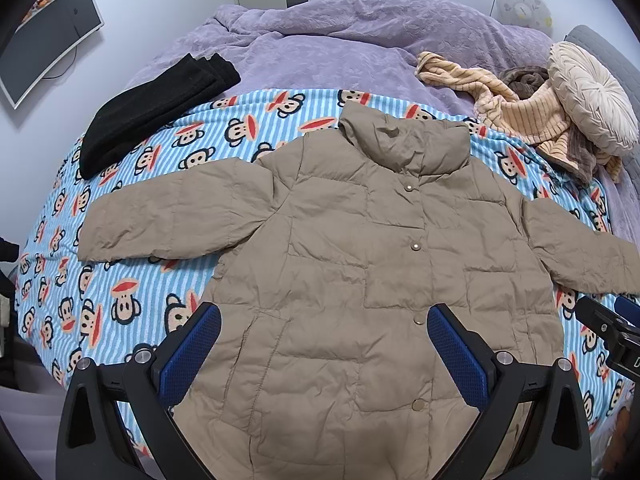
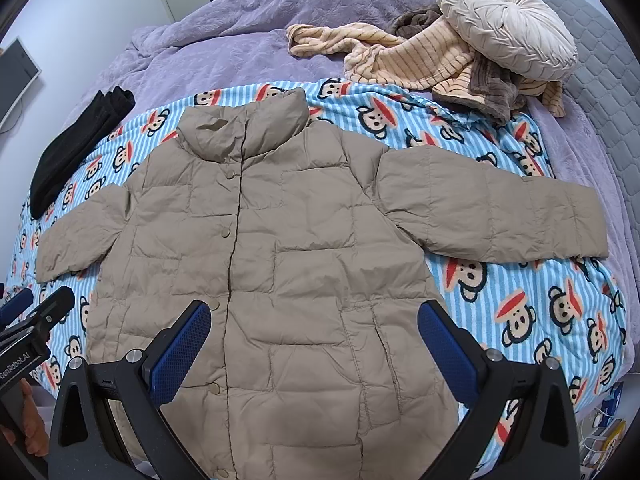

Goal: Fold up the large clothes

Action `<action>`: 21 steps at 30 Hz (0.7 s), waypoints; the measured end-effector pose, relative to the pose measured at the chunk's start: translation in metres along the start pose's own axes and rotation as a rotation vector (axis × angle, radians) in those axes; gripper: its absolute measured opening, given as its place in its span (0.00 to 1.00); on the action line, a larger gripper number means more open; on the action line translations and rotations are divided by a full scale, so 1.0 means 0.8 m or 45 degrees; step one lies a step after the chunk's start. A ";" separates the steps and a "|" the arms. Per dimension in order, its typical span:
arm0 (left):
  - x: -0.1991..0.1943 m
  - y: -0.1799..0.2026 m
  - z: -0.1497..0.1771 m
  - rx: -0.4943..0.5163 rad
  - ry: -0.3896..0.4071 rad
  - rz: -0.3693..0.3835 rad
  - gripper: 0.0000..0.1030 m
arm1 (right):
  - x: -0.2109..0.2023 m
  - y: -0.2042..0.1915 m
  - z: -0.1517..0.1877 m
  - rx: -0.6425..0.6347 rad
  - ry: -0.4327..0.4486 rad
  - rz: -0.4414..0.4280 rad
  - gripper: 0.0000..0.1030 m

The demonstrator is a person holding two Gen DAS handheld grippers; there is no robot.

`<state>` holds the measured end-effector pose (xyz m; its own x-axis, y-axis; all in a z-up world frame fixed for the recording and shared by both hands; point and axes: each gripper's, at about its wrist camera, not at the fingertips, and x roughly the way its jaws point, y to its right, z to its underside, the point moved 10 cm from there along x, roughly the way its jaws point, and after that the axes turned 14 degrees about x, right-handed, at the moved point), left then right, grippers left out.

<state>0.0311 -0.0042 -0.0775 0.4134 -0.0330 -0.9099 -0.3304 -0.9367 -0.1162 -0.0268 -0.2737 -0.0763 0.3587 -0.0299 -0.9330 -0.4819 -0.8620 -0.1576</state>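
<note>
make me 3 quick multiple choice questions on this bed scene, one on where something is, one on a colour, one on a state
1. Where does the black garment lie relative to the jacket?
A. beyond its left sleeve
B. on its collar
C. under its hem

2. What colour is the quilt at the far end of the bed?
A. green
B. purple
C. red

3. How is the jacket lying?
A. folded in half
B. rolled up
C. spread flat, both sleeves out

Answers:
1 A, it sits on the blanket past the left sleeve.
2 B, the quilt is plainly purple.
3 C, both sleeves stretch sideways and both open hand-held grippers hold nothing.
</note>
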 end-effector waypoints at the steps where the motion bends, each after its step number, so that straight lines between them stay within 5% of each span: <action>1: 0.000 0.000 0.000 -0.001 0.000 0.002 1.00 | -0.001 0.000 0.000 0.000 0.000 0.000 1.00; 21: -0.001 0.000 0.001 0.000 0.002 -0.002 1.00 | -0.003 -0.002 0.000 -0.006 0.006 -0.003 1.00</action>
<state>0.0303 -0.0039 -0.0766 0.4151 -0.0322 -0.9092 -0.3298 -0.9367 -0.1174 -0.0269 -0.2722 -0.0738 0.3635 -0.0305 -0.9311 -0.4776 -0.8642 -0.1581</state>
